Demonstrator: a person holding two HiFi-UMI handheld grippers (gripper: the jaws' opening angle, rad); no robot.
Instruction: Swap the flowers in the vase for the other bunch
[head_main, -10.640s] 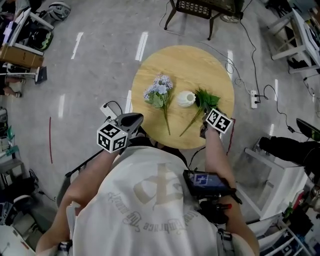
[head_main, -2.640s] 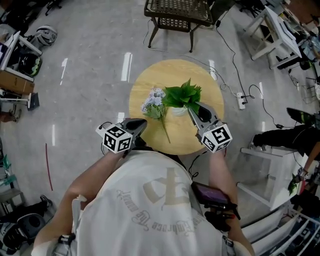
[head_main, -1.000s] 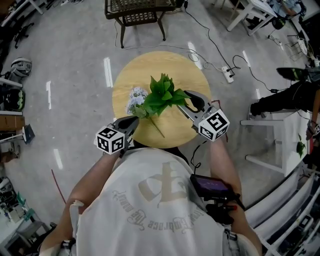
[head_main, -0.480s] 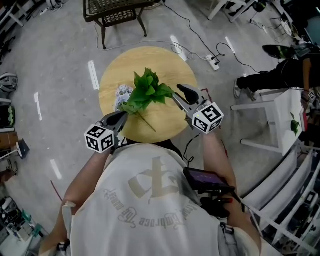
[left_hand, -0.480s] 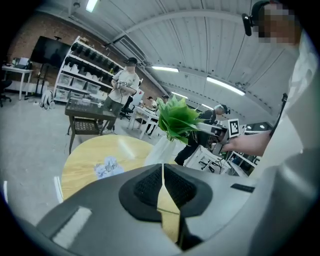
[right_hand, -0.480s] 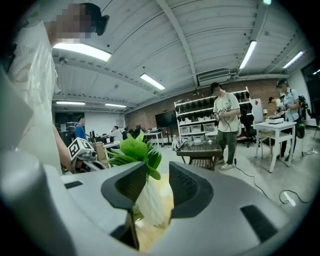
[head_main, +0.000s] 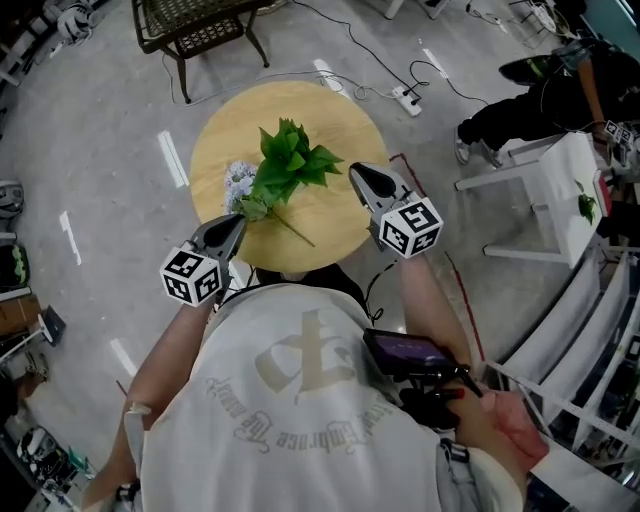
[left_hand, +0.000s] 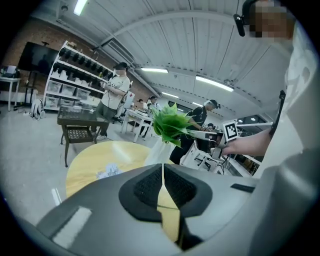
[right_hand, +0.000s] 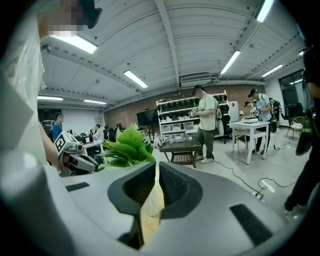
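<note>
Quick update from us: the green bunch (head_main: 290, 162) is in the vase (left_hand: 156, 152), which stands upright around the middle of the table (head_main: 325, 218). In our head view the leaves cover the vase completely. It only shows in the left gripper view, white and narrow, with the leaves fanning out of its top.

The purple flowers (head_main: 237, 181) lie flat on the wood just left of the green bunch. Their heads point away from us, and the stem runs back toward us and to the right, out from under the leaves.

Our left gripper (head_main: 238, 219) is closed all the way, pads together with nothing in it. It's over the near-left part of the table, tips aimed toward the vase, right by the leafy end of the purple flowers. We can't tell if it touches them.

Our right gripper (head_main: 356, 171) has just been closing. There's only a thin slit between the pads now and nothing caught in it, just wood and something pale showing through. Its tips sit just right of the green leaves, clear of them.

Past the table there's a dark metal bench (head_main: 195, 20) and a power strip (head_main: 405, 97) on the floor. Both gripper views also show people standing near shelves.
</note>
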